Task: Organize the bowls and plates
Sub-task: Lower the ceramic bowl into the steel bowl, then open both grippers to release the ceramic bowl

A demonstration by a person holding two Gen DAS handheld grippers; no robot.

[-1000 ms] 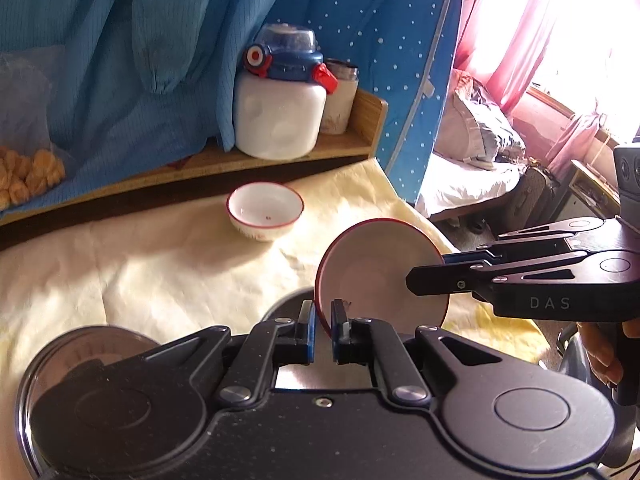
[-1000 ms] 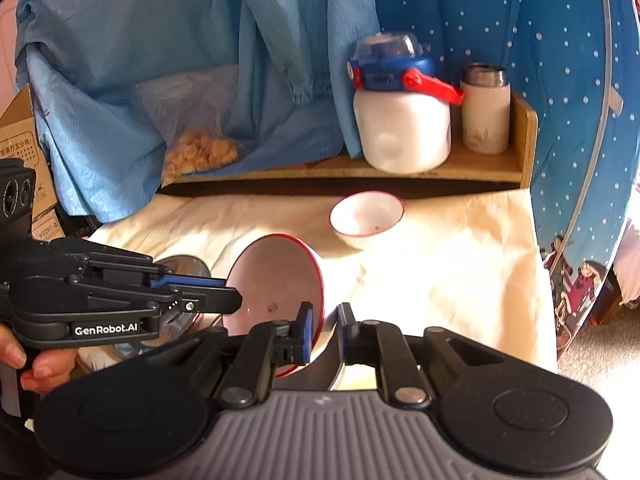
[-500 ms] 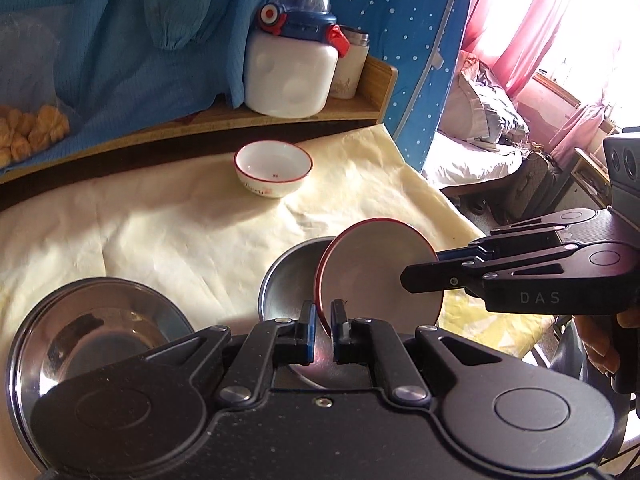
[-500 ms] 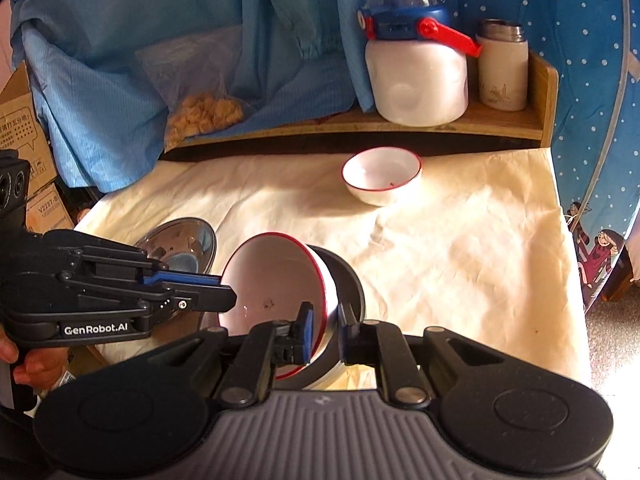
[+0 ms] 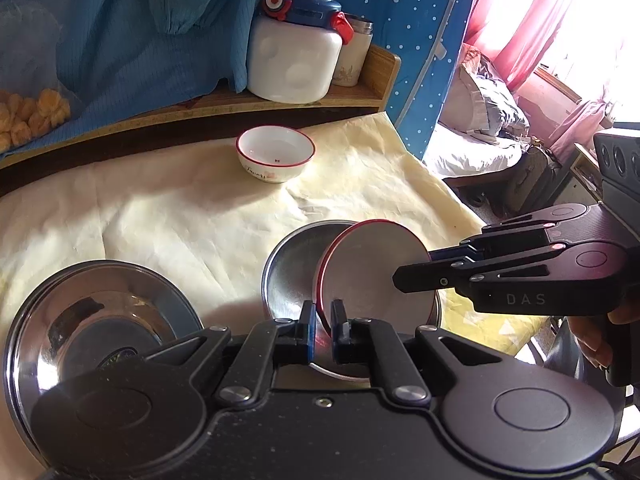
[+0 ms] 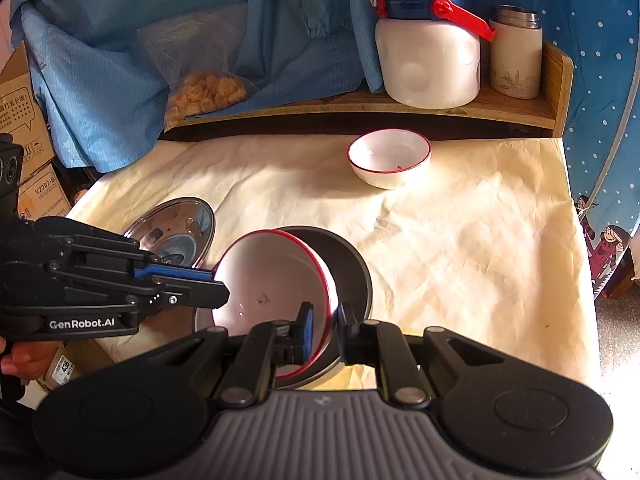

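Note:
A white bowl with a red rim (image 5: 372, 272) (image 6: 272, 280) hangs tilted on edge, low over a steel bowl (image 5: 292, 268) (image 6: 352, 264) near the table's front. My left gripper (image 5: 323, 320) is shut on its near rim and shows in the right wrist view as a black arm with fingertips (image 6: 220, 290) at the bowl's left edge. On the opposite side my right gripper (image 6: 324, 320) is shut on the rim too, its fingertips (image 5: 400, 278) reaching in from the right. A second red-rimmed white bowl (image 5: 275, 152) (image 6: 389, 160) stands upright farther back.
A shiny steel plate (image 5: 100, 320) (image 6: 180, 224) lies at the front left on the cream cloth (image 6: 460, 240). Behind, a wooden shelf (image 6: 520, 114) carries a white jug (image 6: 430, 60), a flask (image 6: 516, 56) and a snack bag (image 6: 208, 92). The table ends close on the right.
Both grippers have sunk a little and tipped downward with the bowl held between them. The steel bowl beneath and the steel plate show more fully now.

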